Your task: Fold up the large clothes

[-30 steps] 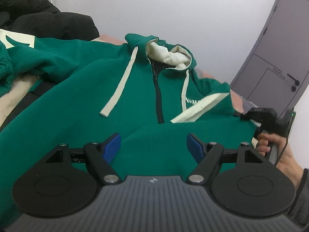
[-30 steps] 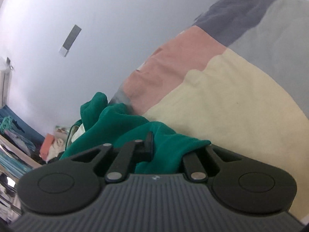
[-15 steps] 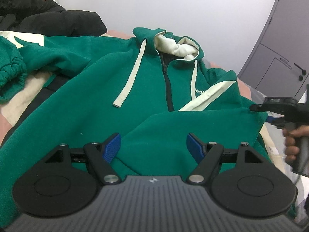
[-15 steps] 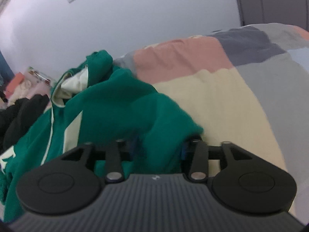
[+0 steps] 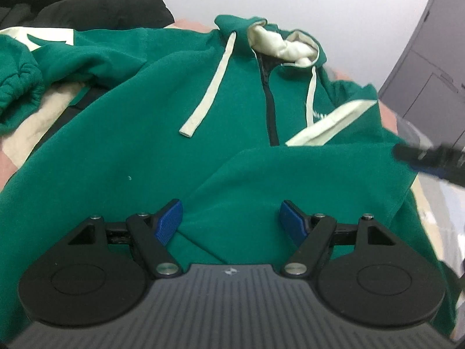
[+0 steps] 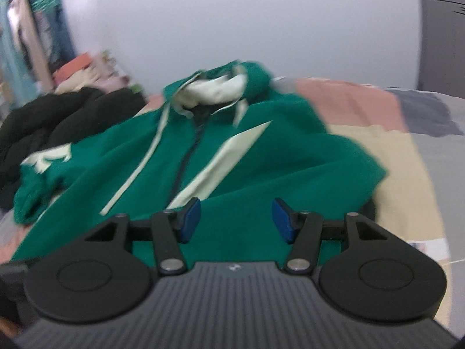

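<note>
Folding the green hoodie [image 5: 139, 133] on the bed [image 6: 407, 157] next calls for the far sleeve [image 5: 26, 84]: worth gripping at the cuff and laying straight across the chest toward the zipper [image 5: 268, 99], matching the panel already folded in. Left gripper [image 5: 231, 221] spread wide, pinching nothing, poised over that folded panel below the zipper's end. Right gripper [image 6: 237, 221] parted, empty, hovering near the hem beside the zipper.
</note>
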The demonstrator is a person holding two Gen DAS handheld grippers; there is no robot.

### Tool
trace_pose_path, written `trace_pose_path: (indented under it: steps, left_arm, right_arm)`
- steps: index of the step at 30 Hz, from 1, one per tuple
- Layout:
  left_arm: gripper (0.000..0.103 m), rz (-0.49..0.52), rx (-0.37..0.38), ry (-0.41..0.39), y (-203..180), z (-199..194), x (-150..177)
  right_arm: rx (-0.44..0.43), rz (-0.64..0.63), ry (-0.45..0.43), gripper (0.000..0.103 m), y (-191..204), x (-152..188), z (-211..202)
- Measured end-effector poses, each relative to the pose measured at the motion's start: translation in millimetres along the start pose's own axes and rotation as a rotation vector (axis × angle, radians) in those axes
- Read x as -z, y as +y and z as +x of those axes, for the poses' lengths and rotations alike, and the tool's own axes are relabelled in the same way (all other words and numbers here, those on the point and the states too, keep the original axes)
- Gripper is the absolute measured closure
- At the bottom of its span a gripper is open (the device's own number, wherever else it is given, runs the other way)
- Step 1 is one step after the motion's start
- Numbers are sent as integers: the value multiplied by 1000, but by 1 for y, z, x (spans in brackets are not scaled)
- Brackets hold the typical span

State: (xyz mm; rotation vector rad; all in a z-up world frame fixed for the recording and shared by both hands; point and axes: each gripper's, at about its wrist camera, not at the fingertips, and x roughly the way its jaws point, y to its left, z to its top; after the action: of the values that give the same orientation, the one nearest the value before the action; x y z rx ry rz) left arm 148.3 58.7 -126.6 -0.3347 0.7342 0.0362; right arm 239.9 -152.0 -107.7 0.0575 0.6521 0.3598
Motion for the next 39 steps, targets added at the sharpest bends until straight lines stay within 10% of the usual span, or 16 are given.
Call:
trace_pose_path:
  steps: [7,25,39]
  left_arm:
    - [24,-62,-16,-97,16,-21,-18]
    - [23,37,-368,-173,105,2,-96]
    - [24,-280,-440,-306,203,-43,-113]
  right_arm:
    - [7,-32,80,46,9,12,20]
    - [-63,-12,151,46,21,18,20]
    - [-102,108,208,46,4,12,40]
